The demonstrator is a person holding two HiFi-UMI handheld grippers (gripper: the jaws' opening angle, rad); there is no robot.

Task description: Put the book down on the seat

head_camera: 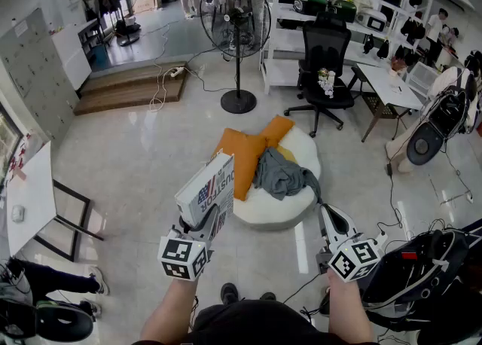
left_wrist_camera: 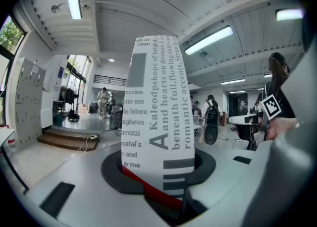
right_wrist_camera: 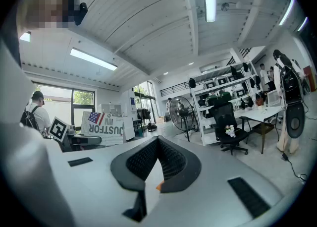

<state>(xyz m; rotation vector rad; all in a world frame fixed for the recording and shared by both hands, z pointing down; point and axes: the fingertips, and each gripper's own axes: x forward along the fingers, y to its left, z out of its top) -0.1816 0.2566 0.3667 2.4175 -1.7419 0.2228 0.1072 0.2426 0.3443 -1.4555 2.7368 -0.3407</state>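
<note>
STEP: carry, your left hand-held gripper [head_camera: 205, 224] clamped on white printed book [head_camera: 207, 185]; right hand-held gripper [head_camera: 327, 214] closed, empty | NEXT: lower book onto round white cushioned seat [head_camera: 263, 215], clear of grey cloth [head_camera: 282, 175]

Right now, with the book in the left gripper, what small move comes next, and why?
Probably carry the left gripper forward toward the seat: the book is clamped in it but appears to hang over floor, short of the seat's bare front edge.
</note>
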